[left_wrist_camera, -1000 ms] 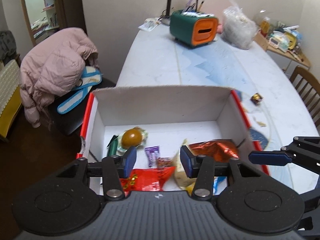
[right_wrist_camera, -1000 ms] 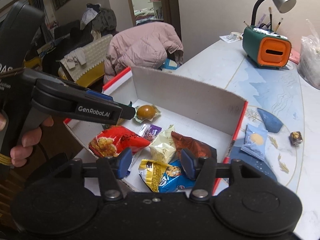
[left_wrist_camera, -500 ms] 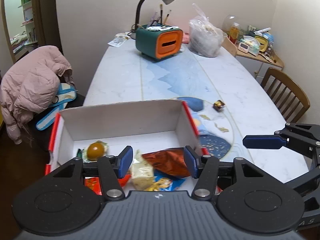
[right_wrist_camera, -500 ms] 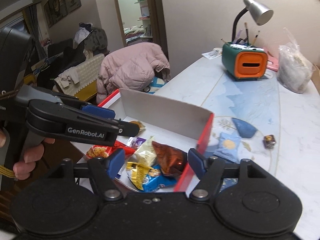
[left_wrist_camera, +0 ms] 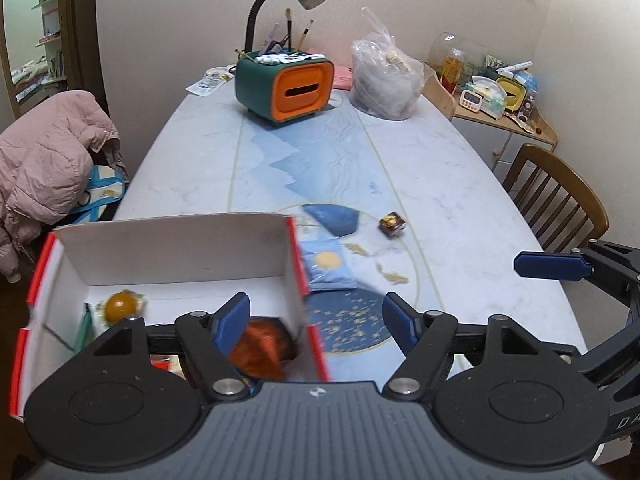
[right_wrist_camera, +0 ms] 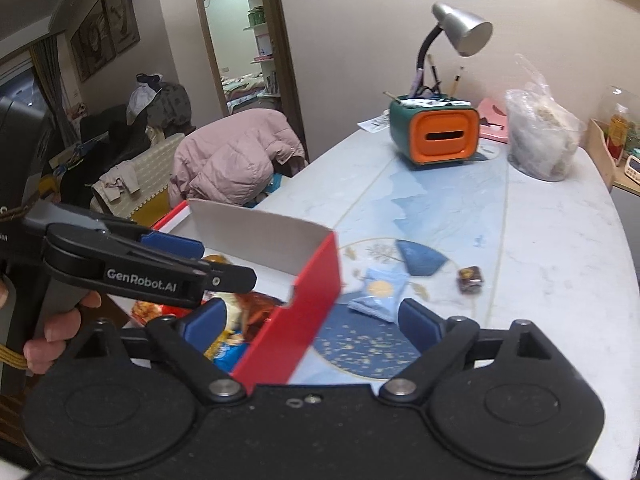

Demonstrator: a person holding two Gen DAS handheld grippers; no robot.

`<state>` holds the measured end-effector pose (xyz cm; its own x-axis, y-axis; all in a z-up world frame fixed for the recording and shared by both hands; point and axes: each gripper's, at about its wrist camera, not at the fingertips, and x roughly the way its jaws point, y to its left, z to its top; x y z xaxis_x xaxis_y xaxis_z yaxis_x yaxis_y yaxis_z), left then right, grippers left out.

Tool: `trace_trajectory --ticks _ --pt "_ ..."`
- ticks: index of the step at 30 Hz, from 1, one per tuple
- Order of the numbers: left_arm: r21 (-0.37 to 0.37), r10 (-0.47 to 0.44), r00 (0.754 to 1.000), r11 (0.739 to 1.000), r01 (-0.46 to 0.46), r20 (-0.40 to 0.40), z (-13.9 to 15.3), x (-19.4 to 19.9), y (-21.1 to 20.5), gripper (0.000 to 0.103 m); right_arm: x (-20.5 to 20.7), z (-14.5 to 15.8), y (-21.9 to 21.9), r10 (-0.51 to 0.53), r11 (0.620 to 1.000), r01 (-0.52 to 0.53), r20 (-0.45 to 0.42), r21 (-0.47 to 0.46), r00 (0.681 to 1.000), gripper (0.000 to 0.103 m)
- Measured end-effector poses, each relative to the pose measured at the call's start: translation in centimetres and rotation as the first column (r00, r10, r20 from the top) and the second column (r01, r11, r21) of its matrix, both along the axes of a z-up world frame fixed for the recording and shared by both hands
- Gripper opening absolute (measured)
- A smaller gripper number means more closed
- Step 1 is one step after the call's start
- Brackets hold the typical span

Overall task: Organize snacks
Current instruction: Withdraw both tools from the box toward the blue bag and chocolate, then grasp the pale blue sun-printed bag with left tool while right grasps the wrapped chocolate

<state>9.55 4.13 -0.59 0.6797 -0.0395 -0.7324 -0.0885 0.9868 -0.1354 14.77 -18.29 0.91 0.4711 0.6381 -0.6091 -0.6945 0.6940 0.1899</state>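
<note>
Marble-patterned table (left_wrist_camera: 440, 184) holds a snack box (left_wrist_camera: 180, 248), with a blue packet (left_wrist_camera: 328, 268) and dark candy (left_wrist_camera: 393, 224) lying outside. Left gripper (left_wrist_camera: 316, 322) and right gripper (right_wrist_camera: 310, 316) are both opening, empty. Judged step: fetching the strays, packet likely first.

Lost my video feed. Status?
Left gripper and right gripper opening, empty. Blue packet and dark candy outside the box. Nothing blocking.
</note>
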Motion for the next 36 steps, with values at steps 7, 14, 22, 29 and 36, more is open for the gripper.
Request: trace_trajectory --ticks 7,14,22,29,36 --pt "-0.025 0.031 0.999 0.999 -0.032 -0.009 -1.2 3.1 -4.0 0.074 2.9 -0.6 -4.6 -0.003 1.000 0.003 0.008 -0.004 1.000 0.101" --pt "0.001 0.080 0.996 0.997 -0.080 -0.031 -2.9 7.2 -7.4 0.074 7.6 -1.5 -8.3 -0.019 0.999 0.019 0.005 -0.044 1.000 0.101" --pt "0.055 0.161 0.981 0.986 -0.156 -0.104 -6.2 12.2 -8.0 0.074 14.1 -3.9 -9.2 -0.045 0.996 0.041 -0.043 -0.080 0.998 0.101" --pt "0.078 0.213 0.955 0.977 -0.200 -0.207 -9.5 16.3 -7.0 0.074 18.3 -7.4 -6.7 -0.021 0.992 0.009 -0.096 -0.123 0.995 0.098" --pt "0.107 0.236 0.935 0.971 -0.215 -0.266 -11.8 18.7 -6.8 0.074 22.2 -10.8 -4.6 -0.057 0.992 0.032 -0.200 -0.125 0.978 0.091"
